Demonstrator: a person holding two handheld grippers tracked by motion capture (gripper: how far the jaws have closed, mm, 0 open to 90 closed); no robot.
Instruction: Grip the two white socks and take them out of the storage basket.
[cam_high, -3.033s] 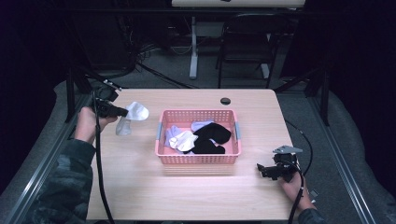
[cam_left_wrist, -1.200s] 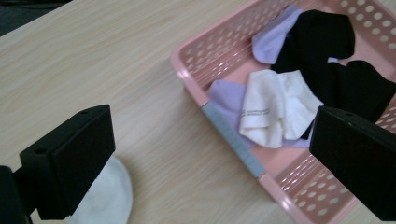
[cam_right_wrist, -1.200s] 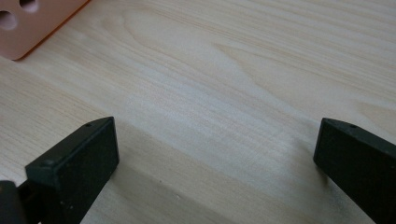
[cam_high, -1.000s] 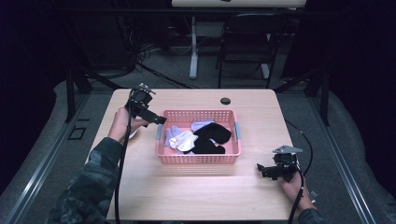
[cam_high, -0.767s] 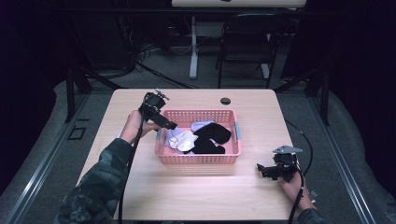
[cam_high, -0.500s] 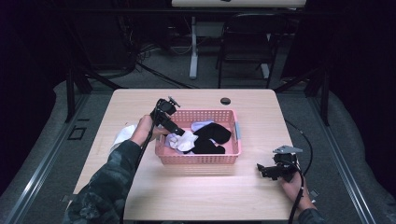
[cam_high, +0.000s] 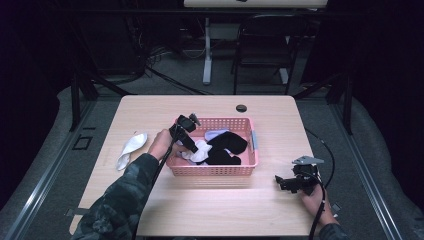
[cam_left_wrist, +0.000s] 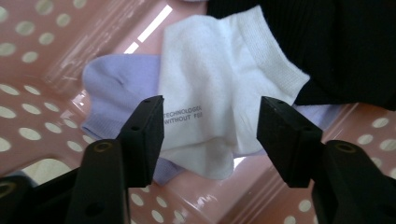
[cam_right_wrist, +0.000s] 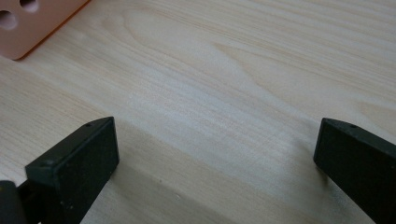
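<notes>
High view
Basket: a pink basket (cam_high: 215, 170) with holes in its walls stands on the wooden table (cam_high: 165, 107), about the middle of it.
Socks in the basket: a white sock (cam_high: 202, 151) lies at the basket's left end, black socks (cam_high: 226, 149) fill its middle, and a pale lilac one (cam_high: 216, 133) shows at its far wall.
Left gripper: the left gripper (cam_high: 190, 146) reaches down into the basket's left end, right at the white sock.
Sock on the table: another white sock (cam_high: 131, 148) lies flat on the table, well to the left of the basket.
Right gripper: the right gripper (cam_high: 281, 181) rests low over the table, off the basket's near right corner and apart from it.
Black disc: a small black disc (cam_high: 241, 108) lies beyond the basket's far wall.

Left gripper view
White sock: the white sock (cam_left_wrist: 219, 88) with grey print lies on a lilac sock (cam_left_wrist: 116, 86), on the basket floor (cam_left_wrist: 42, 98).
Black sock: a black sock (cam_left_wrist: 336, 42) overlaps the white one's cuff.
Jaws: they have just been closing and now stand half shut, one on each side of the white sock's lower end; neither pad presses on it yet.

Right gripper view
Jaws: wide apart, nothing between them, over bare table (cam_right_wrist: 224, 93).
Basket: a corner of the basket (cam_right_wrist: 32, 23) shows at the upper left.
</notes>
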